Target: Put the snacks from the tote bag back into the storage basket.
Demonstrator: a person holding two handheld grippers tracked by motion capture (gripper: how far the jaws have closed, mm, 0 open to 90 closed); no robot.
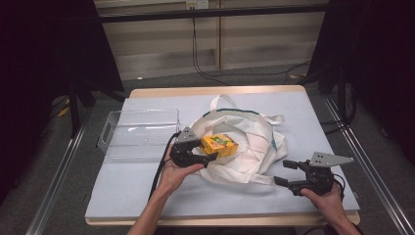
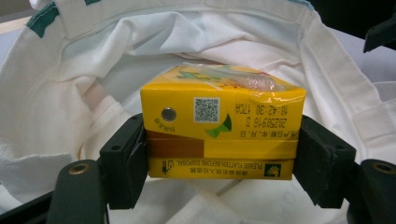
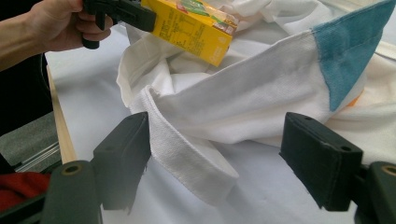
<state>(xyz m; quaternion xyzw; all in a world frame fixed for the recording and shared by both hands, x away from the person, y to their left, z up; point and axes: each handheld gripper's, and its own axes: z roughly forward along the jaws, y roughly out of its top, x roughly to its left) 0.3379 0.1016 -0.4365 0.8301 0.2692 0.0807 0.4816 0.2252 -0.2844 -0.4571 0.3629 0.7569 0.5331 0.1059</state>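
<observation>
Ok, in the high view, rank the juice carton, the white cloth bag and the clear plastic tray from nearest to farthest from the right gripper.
From the right gripper, at the table's near right:
1. White cloth bag, just to its left, its strap close to the open jaws.
2. Juice carton, farther left over the bag, held in the left gripper.
3. Clear plastic tray, at the far left of the table.

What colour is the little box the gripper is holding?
Yellow. The drink carton shows best in the left gripper view, clamped by the left gripper.

The crumpled white bag (image 1: 244,142) took up the middle of the desk (image 1: 147,191), with a clear tray (image 1: 139,128) blocking the far left. Bare desk lay open along the near edge and far right, and a bag strap (image 3: 187,154) lay between the right claw's (image 1: 285,172) spread jaws.
</observation>
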